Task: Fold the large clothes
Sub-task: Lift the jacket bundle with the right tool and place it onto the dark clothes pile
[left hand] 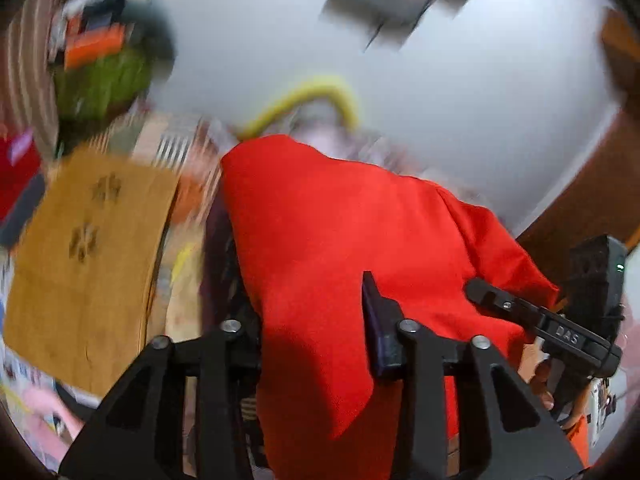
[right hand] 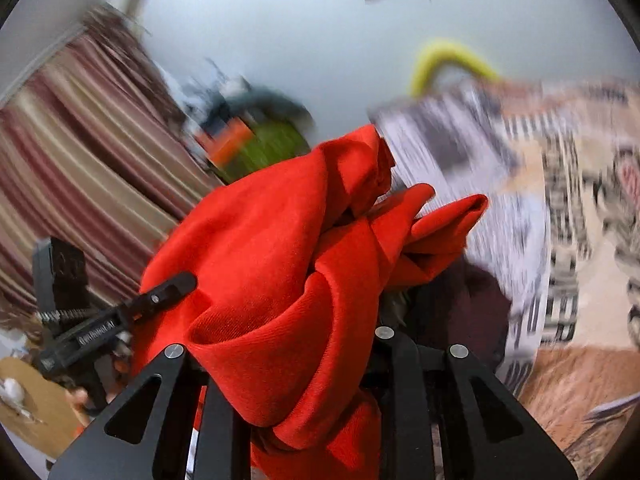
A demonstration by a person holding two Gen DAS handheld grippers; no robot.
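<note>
A: What's nearest the left wrist camera?

B: The left gripper [left hand: 316, 320], with a bright red fabric garment [left hand: 340, 240] draped between its black fingers and hiding the tips. Whether it is clamped on the cloth, I cannot tell.

A: And the right one?

B: Much the same. The right gripper [right hand: 316, 344] has that red garment [right hand: 280, 248] bunched in thick folds over and between its fingers, so I cannot tell its state either. The cloth is lifted up in front of both cameras, spanning from one gripper to the other.

A: Do they see each other?

B: Yes. In the left view the right gripper [left hand: 540, 316] lies at the garment's right edge; in the right view the left gripper [right hand: 120, 316] touches its left edge.

A: Farther out?

B: A tan mat with paw prints [left hand: 88, 264], a black-and-white patterned cloth [right hand: 560, 220], blurred; then a striped curtain [right hand: 80, 160], a yellow curved tube [left hand: 316, 96] and the pale wall [left hand: 440, 100].
</note>
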